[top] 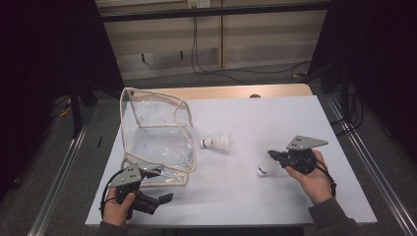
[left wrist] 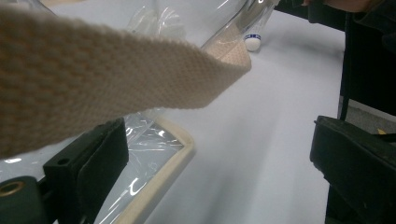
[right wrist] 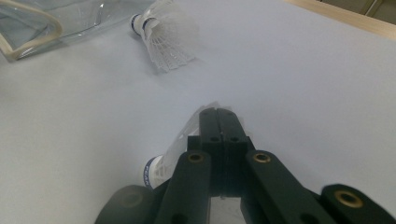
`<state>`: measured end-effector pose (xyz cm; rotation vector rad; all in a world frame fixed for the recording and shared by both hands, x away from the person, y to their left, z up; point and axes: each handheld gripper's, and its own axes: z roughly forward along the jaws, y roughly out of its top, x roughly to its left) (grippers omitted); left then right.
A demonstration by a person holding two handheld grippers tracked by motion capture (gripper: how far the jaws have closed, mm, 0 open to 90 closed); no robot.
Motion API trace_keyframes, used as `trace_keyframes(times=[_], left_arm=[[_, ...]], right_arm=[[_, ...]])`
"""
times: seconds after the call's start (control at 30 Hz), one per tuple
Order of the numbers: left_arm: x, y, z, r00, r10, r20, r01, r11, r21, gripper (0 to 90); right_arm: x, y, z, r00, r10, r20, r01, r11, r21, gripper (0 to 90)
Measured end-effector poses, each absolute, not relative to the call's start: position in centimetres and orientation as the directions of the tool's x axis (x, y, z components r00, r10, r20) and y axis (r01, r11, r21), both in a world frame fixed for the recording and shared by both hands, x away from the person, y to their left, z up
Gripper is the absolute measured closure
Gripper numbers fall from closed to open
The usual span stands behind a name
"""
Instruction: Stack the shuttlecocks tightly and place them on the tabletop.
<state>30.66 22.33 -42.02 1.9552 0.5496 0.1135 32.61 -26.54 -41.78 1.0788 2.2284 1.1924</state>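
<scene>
Right gripper pinches shuttlecock by feathers, ready for bag; left gripper spread beside strap.

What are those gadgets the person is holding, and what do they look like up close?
Each hand holds a black two-jaw tool. The left gripper and right gripper each carry a grey three-cornered plate dotted with small holes on top, and a black cable trails from each. Up close, the right gripper's jaws are flat black bars with brass-coloured pivot rings. The person wears dark grey sleeves.
</scene>
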Motion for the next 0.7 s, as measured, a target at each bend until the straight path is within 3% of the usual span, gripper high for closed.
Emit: trace_keyframes(times=[0.7], left_arm=[[30.7, 22.3, -42.0, 0.891, 0.425, -0.162, 0.324, -0.343, 0.882, 4.4]], right_arm=[[32.6, -27.7, -42.5, -0.609, 0.793, 0.021, 0.464, 0.335, 0.82, 90.0]])
